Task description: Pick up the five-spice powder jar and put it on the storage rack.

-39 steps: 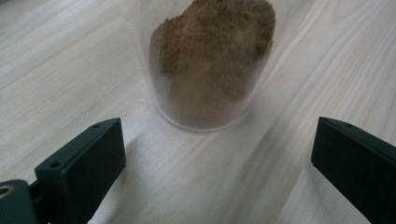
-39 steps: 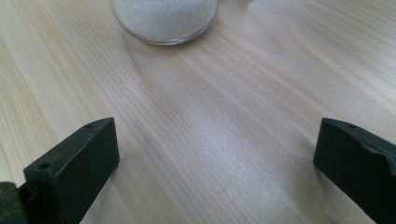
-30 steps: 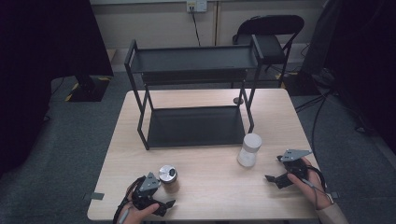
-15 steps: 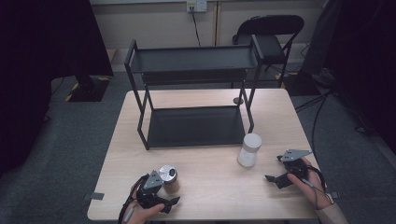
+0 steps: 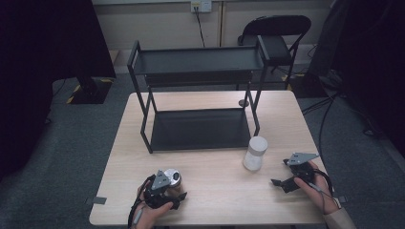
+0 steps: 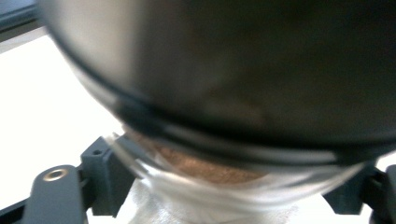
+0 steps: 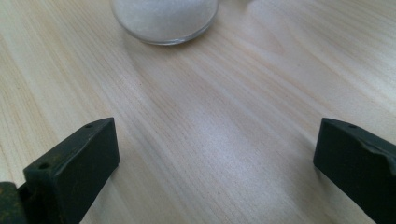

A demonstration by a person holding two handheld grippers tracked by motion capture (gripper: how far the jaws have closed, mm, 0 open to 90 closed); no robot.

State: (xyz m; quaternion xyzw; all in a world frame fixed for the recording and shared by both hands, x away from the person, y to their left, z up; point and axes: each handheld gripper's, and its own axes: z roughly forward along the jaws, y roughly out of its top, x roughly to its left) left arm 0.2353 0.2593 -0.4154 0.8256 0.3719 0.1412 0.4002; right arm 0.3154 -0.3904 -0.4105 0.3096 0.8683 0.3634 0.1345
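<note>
pale wood grain covers the table (image 5: 215, 186), which carries a black two-tier metal rack (image 5: 198, 102) toward its far edge. near the front left corner the left tongs (image 5: 165, 188) sit with a hand (image 5: 145, 212) behind them, and a small glass jar (image 5: 175, 179) with a silver lid shows just past the grey plate on top. in the left gripper view that jar (image 6: 224, 93) is so close that it blurs; its dark lid and a band of brown contents can be made out, the rest is cut off by the frame, and the black jaws stand at either side of it low down, closed on the glass as far as the blur allows. toward the front right corner the right tongs (image 5: 289, 176) rest near the table edge, held by a hand (image 5: 317, 188) with a strap across it. in the right gripper view its two jaws stand wide apart with bare wood between them, and ahead of them sits the base of a clear jar of white grains (image 7: 164, 18), its top cut off. from above this white jar (image 5: 254, 152) stands just in front of the rack's right front leg, apart from the right tongs. a folding chair (image 5: 277, 33) stands beyond the table's far right corner, half lost in the dark.
</note>
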